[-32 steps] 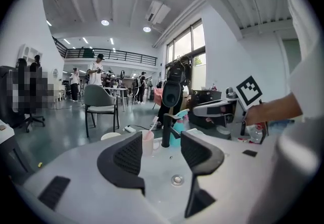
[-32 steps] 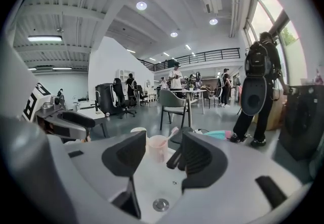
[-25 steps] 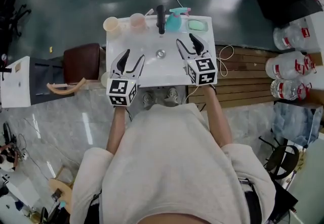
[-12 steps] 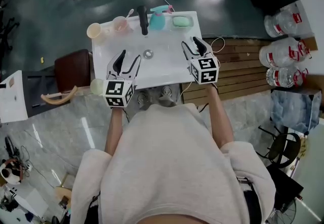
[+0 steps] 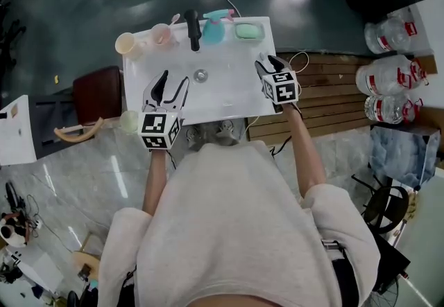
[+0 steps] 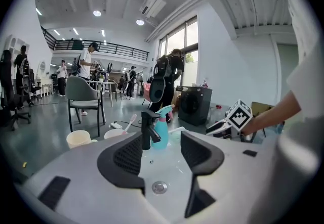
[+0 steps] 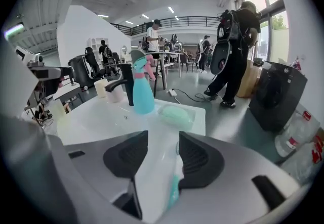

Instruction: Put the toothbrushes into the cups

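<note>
Now at the white washbasin (image 5: 222, 101).

Right tongs (image 7: 163, 152): poised over the right rim, jaws apart but just been closing, pads pressing on nothing yet. Find the teal-and-white toothbrush (image 7: 174, 193) low between them, flat on the glossy rim and running roughly along the line of the tongs. Cannot tell which end carries the bristles. Hidden under the tongs in the head view.

Left tongs (image 6: 163, 149): held wide over the bowl near the drain (image 6: 160, 186), nothing between the pads.

Destinations at the far left corner: cream cup (image 5: 126, 42), apparently empty, and just beside it the pink cup (image 5: 161, 34), with a pink toothbrush (image 6: 130, 122) leaning in it. Along the back edge: black faucet (image 5: 194, 28), teal spray bottle (image 5: 215, 27), green soap dish (image 5: 248, 30).

Handling, as judgement only:
- Expect a light, stiff, slim plastic handle, smooth enough to skid or roll on wet-looking ceramic.
- Best to take hold at mid-handle, pads across the narrow sides, well clear of the soft bristle end.
- Need to close low, since so little of the handle stands proud of the rim.
- Likely to pivot in the grip if pinched near one end.
- Treat the cups as light and easy to tip, so lower the brush in rather than drop it against the wall.
</note>
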